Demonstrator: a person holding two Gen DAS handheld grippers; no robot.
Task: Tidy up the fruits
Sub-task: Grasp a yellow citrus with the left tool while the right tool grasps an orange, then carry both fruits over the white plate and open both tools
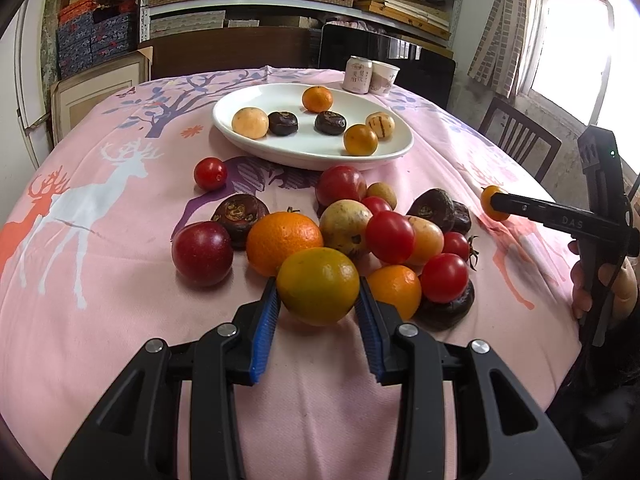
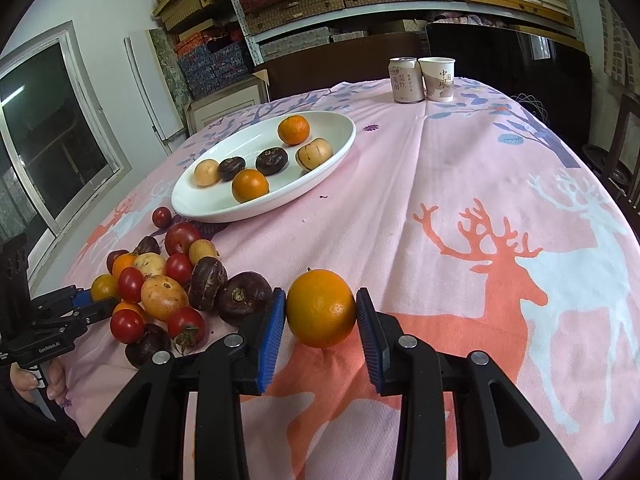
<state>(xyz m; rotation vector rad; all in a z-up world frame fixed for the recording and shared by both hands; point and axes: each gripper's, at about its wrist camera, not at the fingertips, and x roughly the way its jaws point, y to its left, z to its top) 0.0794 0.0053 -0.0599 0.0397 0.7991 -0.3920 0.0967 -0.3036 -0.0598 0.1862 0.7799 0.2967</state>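
Observation:
In the left wrist view my left gripper (image 1: pixel 318 283) is shut on a yellow-green mandarin (image 1: pixel 318 286), held just over the front of the fruit pile (image 1: pixel 360 232) of tomatoes, oranges and dark chestnut-like fruits. In the right wrist view my right gripper (image 2: pixel 320 294) is shut on an orange mandarin (image 2: pixel 321 308) above the pink cloth, right of the pile (image 2: pixel 168 288). The white oval plate (image 1: pixel 280 148) (image 2: pixel 340 136) behind the pile holds several fruits: two oranges, two dark ones, two pale ones. Each gripper also shows at the edge of the other's view: right gripper (image 1: pixel 494 202), left gripper (image 2: pixel 98 298).
A drink can (image 1: pixel 357 75) (image 2: pixel 406 80) and a paper cup (image 1: pixel 384 77) (image 2: pixel 439 79) stand at the table's far edge. One lone tomato (image 1: pixel 210 173) lies left of the plate. A wooden chair (image 1: pixel 520 140) stands at the right. Shelves of boxes fill the back wall.

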